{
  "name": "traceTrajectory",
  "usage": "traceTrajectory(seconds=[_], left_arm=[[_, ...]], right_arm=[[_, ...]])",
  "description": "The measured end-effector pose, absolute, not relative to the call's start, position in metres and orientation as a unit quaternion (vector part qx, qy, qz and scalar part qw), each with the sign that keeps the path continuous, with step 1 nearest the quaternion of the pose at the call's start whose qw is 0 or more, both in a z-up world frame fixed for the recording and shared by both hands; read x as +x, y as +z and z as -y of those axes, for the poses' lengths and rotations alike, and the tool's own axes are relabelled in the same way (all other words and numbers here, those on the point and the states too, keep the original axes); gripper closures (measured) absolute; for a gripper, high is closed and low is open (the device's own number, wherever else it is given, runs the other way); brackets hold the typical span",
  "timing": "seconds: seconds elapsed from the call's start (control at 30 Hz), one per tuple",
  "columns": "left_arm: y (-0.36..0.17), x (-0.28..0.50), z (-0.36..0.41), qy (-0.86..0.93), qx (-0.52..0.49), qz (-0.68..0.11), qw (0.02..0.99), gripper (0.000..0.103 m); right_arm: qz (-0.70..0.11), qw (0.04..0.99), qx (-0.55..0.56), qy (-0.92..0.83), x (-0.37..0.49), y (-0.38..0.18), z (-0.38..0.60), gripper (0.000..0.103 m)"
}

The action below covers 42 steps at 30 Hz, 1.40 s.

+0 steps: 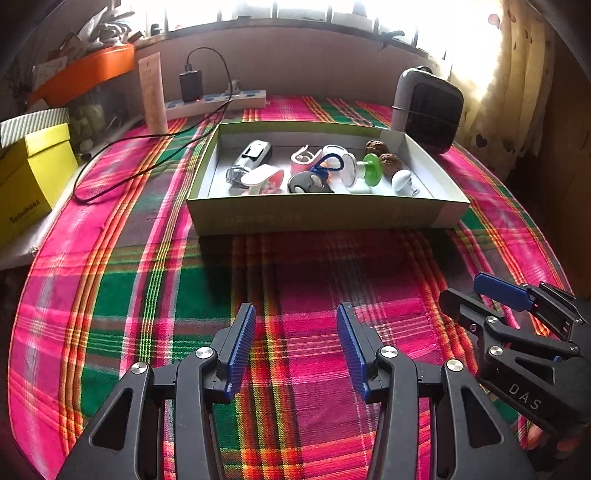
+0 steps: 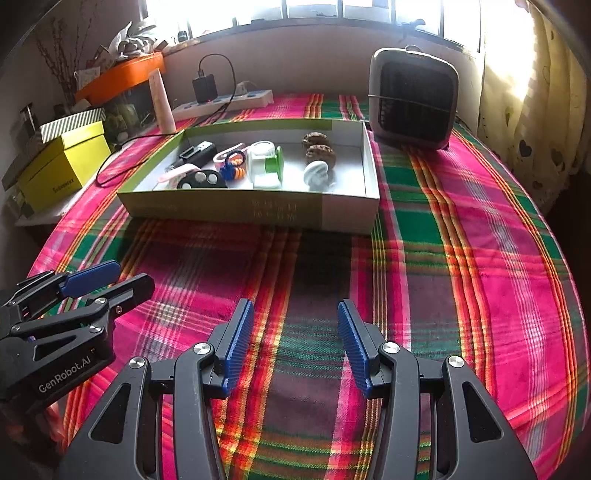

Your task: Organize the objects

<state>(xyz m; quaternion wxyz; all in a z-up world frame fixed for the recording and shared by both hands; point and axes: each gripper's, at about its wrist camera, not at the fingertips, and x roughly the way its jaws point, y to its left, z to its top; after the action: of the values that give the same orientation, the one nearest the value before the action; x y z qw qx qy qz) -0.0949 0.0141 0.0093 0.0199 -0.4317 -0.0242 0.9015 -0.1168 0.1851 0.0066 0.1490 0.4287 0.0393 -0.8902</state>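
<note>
Box (image 1: 325, 216) between heater (image 1: 430, 110), maybe cable (image 1: 122, 147)

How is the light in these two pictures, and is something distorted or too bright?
Left wrist view: the window is blown out white, the plaid cloth curves from fisheye, corners are dark. Right wrist view: same glare on the curtain; the box casts a shadow toward the camera.

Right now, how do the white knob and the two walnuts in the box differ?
The knob is smooth and white; the walnuts are brown and wrinkled. The knob is a single piece with a rounded cap on a stem; the walnuts are two roundish lumps. The knob lies nearer the box's front wall; the walnuts sit behind it. All three lie at the box's right end, close together.
</note>
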Motion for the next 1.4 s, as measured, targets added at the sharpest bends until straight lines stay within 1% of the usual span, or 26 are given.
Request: traceTrajectory(seconds=[0.23,0.47,0.53,0.57,0.6,0.77,1.17,1.4], left_arm=[[0.008,-0.0957,-0.0142,0.904,-0.427,0.019,0.013,0.058],[0.0073,-0.0946,-0.0142,0.904,-0.427,0.016,0.007,0.057],[0.0072,-0.0944,-0.0139,0.904,-0.427,0.016,0.006,0.057],[0.0071,-0.0941,-0.0141,0.904,-0.427,0.016,0.005,0.056],[0.007,-0.0942,-0.0149,0.904,-0.428,0.014,0.004,0.056],[0.0063,-0.0946,-0.0186,0.903,-0.43,0.005,0.003,0.05],[0.0054,-0.0941,-0.0212,0.902,-0.431,0.008,-0.004,0.046],[0.0054,-0.0945,-0.0211,0.902,-0.431,0.009,-0.004,0.046]], right_arm=[[-0.04,0.141,0.429,-0.891,-0.1173,0.0066,-0.1867,0.055],[-0.058,0.125,0.43,-0.892,-0.1158,0.0056,-0.1835,0.054],[-0.062,0.113,0.43,-0.893,-0.1161,0.0051,-0.1833,0.047],[-0.06,0.107,0.432,-0.894,-0.1169,0.0047,-0.1848,0.041],[-0.055,0.104,0.434,-0.893,-0.1179,0.0041,-0.1873,0.038],[-0.052,0.103,0.435,-0.893,-0.1177,0.0035,-0.1885,0.037],[-0.051,0.103,0.435,-0.893,-0.1176,0.004,-0.1883,0.037],[-0.051,0.103,0.435,-0.893,-0.1178,0.0039,-0.1882,0.036]])
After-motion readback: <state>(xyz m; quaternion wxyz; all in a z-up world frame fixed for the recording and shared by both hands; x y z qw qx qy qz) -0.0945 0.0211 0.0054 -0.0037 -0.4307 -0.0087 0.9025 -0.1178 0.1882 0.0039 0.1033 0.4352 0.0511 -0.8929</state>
